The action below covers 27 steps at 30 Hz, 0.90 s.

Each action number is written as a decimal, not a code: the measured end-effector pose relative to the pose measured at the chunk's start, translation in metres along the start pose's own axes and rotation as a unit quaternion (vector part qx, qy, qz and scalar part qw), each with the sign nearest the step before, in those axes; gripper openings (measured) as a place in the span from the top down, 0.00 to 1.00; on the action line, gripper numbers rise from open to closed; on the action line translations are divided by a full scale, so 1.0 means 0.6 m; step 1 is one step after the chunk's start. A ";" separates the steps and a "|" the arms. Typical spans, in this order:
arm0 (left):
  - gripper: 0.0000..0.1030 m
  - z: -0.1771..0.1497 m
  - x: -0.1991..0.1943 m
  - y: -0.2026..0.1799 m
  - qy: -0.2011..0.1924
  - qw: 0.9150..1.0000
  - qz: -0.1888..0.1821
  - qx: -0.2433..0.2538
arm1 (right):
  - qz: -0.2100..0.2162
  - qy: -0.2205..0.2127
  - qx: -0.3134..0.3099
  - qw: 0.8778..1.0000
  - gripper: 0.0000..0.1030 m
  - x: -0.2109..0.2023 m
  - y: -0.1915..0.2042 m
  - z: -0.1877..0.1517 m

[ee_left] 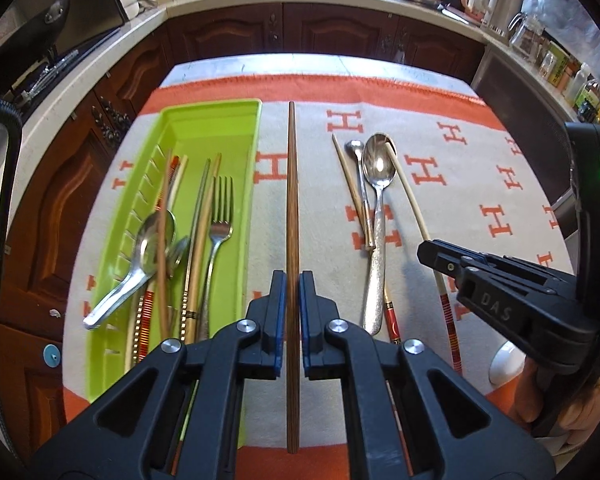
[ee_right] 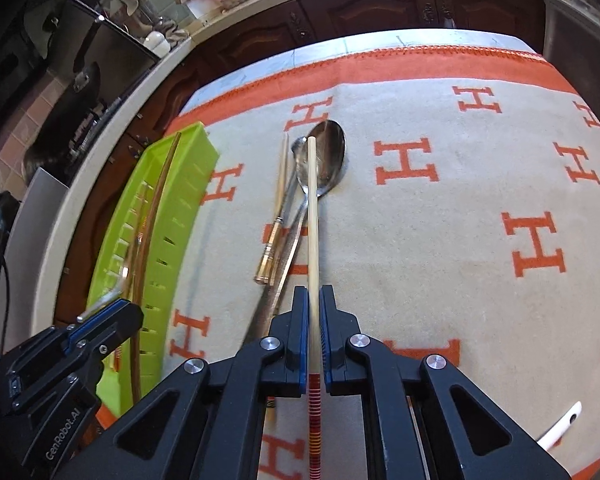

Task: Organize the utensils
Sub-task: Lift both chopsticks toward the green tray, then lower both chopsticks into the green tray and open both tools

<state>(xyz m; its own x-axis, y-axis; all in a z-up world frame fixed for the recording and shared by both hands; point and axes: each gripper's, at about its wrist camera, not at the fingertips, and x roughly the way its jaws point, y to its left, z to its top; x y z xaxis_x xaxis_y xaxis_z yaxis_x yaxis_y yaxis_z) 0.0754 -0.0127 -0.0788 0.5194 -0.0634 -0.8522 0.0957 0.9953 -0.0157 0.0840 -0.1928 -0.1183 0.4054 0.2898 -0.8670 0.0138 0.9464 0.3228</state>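
My left gripper (ee_left: pixel 293 280) is shut on a dark brown wooden chopstick (ee_left: pixel 292 184) that points away over the cloth, just right of the green tray (ee_left: pixel 216 116). The tray holds a fork (ee_left: pixel 220 216), spoons and several chopsticks. My right gripper (ee_right: pixel 313 294) is shut on a pale chopstick with a red striped end (ee_right: pixel 312 208); its tip lies over the bowl of a large steel spoon (ee_right: pixel 330 160). Beside that spoon lie a smaller spoon (ee_right: pixel 298 152) and another pale chopstick (ee_right: pixel 280 184). The right gripper also shows in the left wrist view (ee_left: pixel 432 254).
An orange and grey cloth with H marks (ee_right: pixel 460 200) covers the table. A white ceramic spoon handle (ee_right: pixel 560 424) lies at the near right. Dark wood cabinets (ee_left: pixel 320 32) and a cluttered counter ring the table. The left gripper shows at the lower left of the right wrist view (ee_right: pixel 112 320).
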 end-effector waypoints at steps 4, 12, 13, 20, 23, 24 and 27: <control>0.96 0.006 -0.034 0.024 -0.018 1.000 -0.003 -0.005 | 0.031 -0.001 0.007 0.999 0.95 -0.027 0.019 0.002; 0.96 0.021 -0.087 0.105 -0.050 0.999 0.016 -0.004 | 0.095 0.017 -0.008 0.995 0.95 -0.059 0.113 0.038; 0.96 0.023 -0.087 0.120 -0.049 0.999 0.019 -0.006 | 0.099 0.021 -0.009 0.995 0.95 -0.058 0.128 0.044; 0.96 0.034 -0.048 0.200 -0.024 0.999 0.004 -0.028 | 0.112 0.055 0.000 0.992 0.95 -0.004 0.225 0.082; 0.96 0.033 -0.018 0.221 -0.003 0.999 -0.012 -0.042 | 0.102 0.070 0.008 0.992 0.95 0.034 0.247 0.092; 0.96 0.032 -0.009 0.225 0.001 0.999 -0.012 -0.045 | 0.097 0.074 0.010 0.993 0.95 0.047 0.253 0.094; 0.96 0.030 0.013 0.233 0.013 0.998 -0.022 -0.049 | 0.089 0.088 0.010 0.992 0.94 0.072 0.259 0.099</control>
<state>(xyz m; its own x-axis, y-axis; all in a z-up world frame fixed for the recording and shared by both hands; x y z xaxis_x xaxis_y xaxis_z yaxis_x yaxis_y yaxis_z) 0.1083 0.1248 -0.0781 0.4939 -0.1068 -0.8629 0.0342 0.9941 -0.1034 0.1579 -0.0416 -0.0832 0.2377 0.4741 -0.8478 -0.0257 0.8756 0.4824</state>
